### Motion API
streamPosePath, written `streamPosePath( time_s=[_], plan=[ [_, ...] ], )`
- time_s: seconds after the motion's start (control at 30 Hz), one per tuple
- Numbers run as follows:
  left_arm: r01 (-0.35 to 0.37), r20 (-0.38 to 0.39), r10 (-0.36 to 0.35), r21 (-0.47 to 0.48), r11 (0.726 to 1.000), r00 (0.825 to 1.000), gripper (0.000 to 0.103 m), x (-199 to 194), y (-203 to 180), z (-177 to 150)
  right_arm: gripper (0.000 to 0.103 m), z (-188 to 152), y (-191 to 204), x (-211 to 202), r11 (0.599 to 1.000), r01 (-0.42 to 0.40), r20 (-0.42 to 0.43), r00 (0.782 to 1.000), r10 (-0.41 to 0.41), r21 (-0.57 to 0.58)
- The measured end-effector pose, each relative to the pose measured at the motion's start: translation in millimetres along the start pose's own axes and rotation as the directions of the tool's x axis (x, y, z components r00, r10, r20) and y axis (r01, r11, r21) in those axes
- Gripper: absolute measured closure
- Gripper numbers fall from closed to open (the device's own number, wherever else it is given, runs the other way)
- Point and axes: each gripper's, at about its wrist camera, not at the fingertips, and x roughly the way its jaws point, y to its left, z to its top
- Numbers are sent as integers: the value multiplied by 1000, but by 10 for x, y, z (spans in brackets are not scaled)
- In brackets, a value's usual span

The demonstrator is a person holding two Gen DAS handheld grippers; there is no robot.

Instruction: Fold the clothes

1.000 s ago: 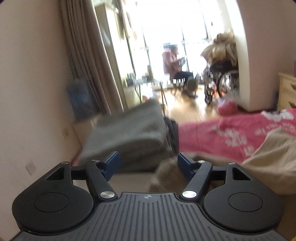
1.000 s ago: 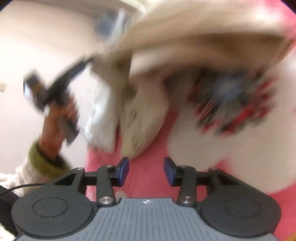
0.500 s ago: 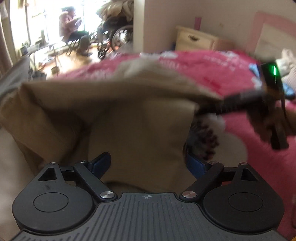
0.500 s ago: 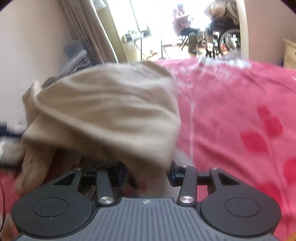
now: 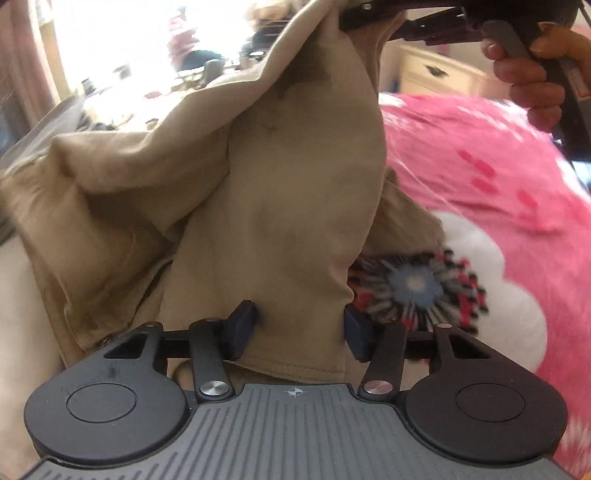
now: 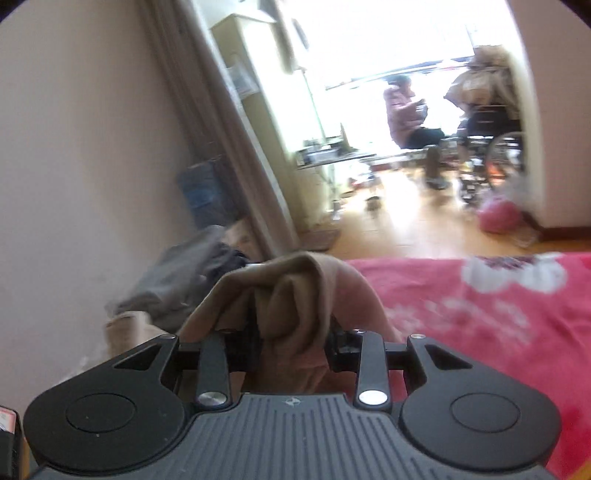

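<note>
Tan trousers (image 5: 288,192) hanging above the pink floral blanket (image 5: 480,192) of the bed, lifted high at one end and gathered low at the other, probably so that the cloth falls straight and can be laid down as a neat fold. Right gripper (image 5: 373,16) at the top of the left wrist view, carried by a hand (image 5: 528,77) on its handle, with the upper edge of the garment bunched between its pads; in its own view the right gripper (image 6: 291,341) closing on a thick fold of tan fabric (image 6: 291,295) that fills the gap, so grasping the trousers. Left gripper (image 5: 297,328) low, at the hemmed edge of the hanging cloth, its jaws closing with the cloth between them; left pad (image 5: 242,325) seemingly dented into the fabric, the right pad partly hidden behind it, so a grip that looks just made, not yet surely firm. Holding at two far ends likely meant to stretch one leg flat before bringing the ends together. Behind, grey clothes (image 6: 177,273) lying by the wall beside a curtain (image 6: 221,122), and a wheelchair (image 6: 491,144) in the bright room beyond
</note>
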Motion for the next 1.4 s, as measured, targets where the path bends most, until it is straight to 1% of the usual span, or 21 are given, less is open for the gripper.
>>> streamPosePath(
  time_s=[0.13, 0.2, 0.27, 0.33, 0.37, 0.43, 0.47, 0.57, 0.67, 0.73, 0.8, 0.87, 0.9, 0.93, 1.0, 1.07, 1.1, 1.13, 1.23, 1.3, 1.4],
  plan=[
    [-21, 24, 21, 3, 1000, 999, 49, -34, 10, 33, 55, 108, -35, 409, 1000, 23, -93, 995, -21, 17],
    [-12, 14, 13, -60, 998, 1000, 50, -13, 93, 43, 55, 107, -136, 520, 996, 64, -133, 990, -56, 63],
    [1, -2, -1, -141, 990, 1000, 51, 1, 224, 45, 54, 51, -348, 351, 982, 42, -101, 995, -24, 184],
    [11, -10, -14, -199, 980, 1000, 52, 20, 328, 45, 45, -23, -499, 63, 969, -13, -43, 999, 24, 248],
    [16, -13, -20, -225, 974, 1000, 53, 30, 377, 45, 41, -63, -534, -104, 974, -39, -17, 999, 44, 223],
    [24, -19, -30, -265, 964, 999, 55, 51, 466, 38, 23, -145, -568, -413, 987, -76, 15, 997, 75, 143],
    [27, -22, -34, -280, 960, 999, 56, 71, 485, 41, 21, -194, -562, -540, 991, -79, 9, 997, 79, 109],
    [33, -24, -43, -323, 946, 999, 62, 86, 565, 52, 16, -430, -493, -700, 994, -97, -72, 992, 100, 47],
    [33, -19, -43, -351, 936, 999, 65, 72, 620, 73, 15, -750, -174, -537, 987, -73, -197, 979, 43, -145],
    [33, -17, -42, -362, 932, 999, 65, 68, 621, 82, 15, -952, 102, -315, 940, -47, -218, 976, -30, -338],
    [31, -16, -39, -367, 930, 999, 65, 56, 610, 85, 15, -1117, 362, -81, 861, -18, -202, 974, -99, -509],
    [28, -14, -35, -362, 932, 999, 65, 31, 586, 78, 13, -1192, 514, 159, 809, 12, -164, 977, -134, -588],
    [25, -14, -32, -359, 933, 999, 65, 19, 571, 73, 5, -1228, 574, 288, 787, 15, -158, 977, -143, -616],
    [24, -14, -31, -356, 934, 999, 65, 10, 557, 69, 0, -1269, 597, 445, 780, -6, -190, 971, -144, -626],
    [27, -18, -36, -348, 937, 999, 65, 15, 514, 54, 0, -1378, 642, 697, 753, -13, -232, 955, -186, -658],
    [33, -18, -42, -328, 944, 999, 64, 23, 469, 31, 0, -1405, 669, 747, 759, 7, -210, 959, -189, -651],
    [38, -16, -45, -315, 948, 999, 64, 33, 448, 16, 8, -1354, 650, 740, 786, 20, -211, 959, -190, -619],
    [43, -14, -49, -301, 953, 999, 64, 44, 427, 0, 31, -1302, 628, 722, 809, 39, -207, 958, -197, -587],
    [68, -13, -74, -251, 966, 997, 61, 56, 353, -39, 75, -1154, 530, 577, 852, 122, -170, 956, -239, -508],
    [84, -12, -88, -193, 978, 996, 56, 51, 274, -69, 82, -1089, 486, 453, 853, 190, -137, 947, -289, -487],
    [87, -22, -89, -85, 993, 996, 48, 63, 70, -97, 88, -1018, 373, 270, 820, 318, -62, 918, -392, -476]
  ],
)
